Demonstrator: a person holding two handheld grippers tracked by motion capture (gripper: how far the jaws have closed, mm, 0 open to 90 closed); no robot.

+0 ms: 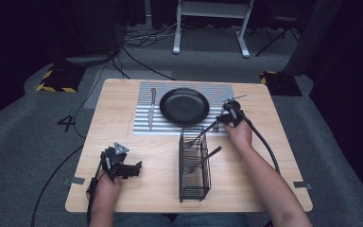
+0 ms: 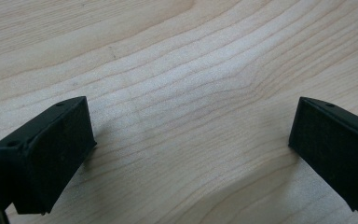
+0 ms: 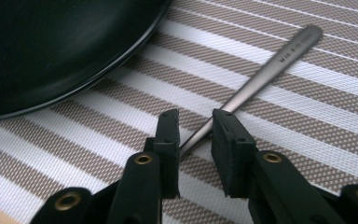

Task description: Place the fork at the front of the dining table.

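My right gripper [image 3: 195, 135] is down on the striped placemat [image 3: 307, 107], just right of the black plate [image 3: 51, 51]. A slim metal utensil handle [image 3: 279, 58] lies on the mat and runs back between the two jaws. The jaws stand a little apart around it, with a gap still showing at the left pad [image 3: 170, 135]. In the high view this gripper [image 1: 228, 117] sits by the plate's [image 1: 184, 106] right edge. My left gripper [image 1: 133, 169] rests on the bare wood near the front left, jaws wide open [image 2: 191, 140] with nothing between them.
A knife [image 1: 151, 109] lies on the placemat [image 1: 217, 90] left of the plate. A black wire basket [image 1: 194, 189] stands in front of the plate with a fork [image 1: 203, 160] and another utensil [image 1: 202, 136] leaning in it. Cables trail off both grippers.
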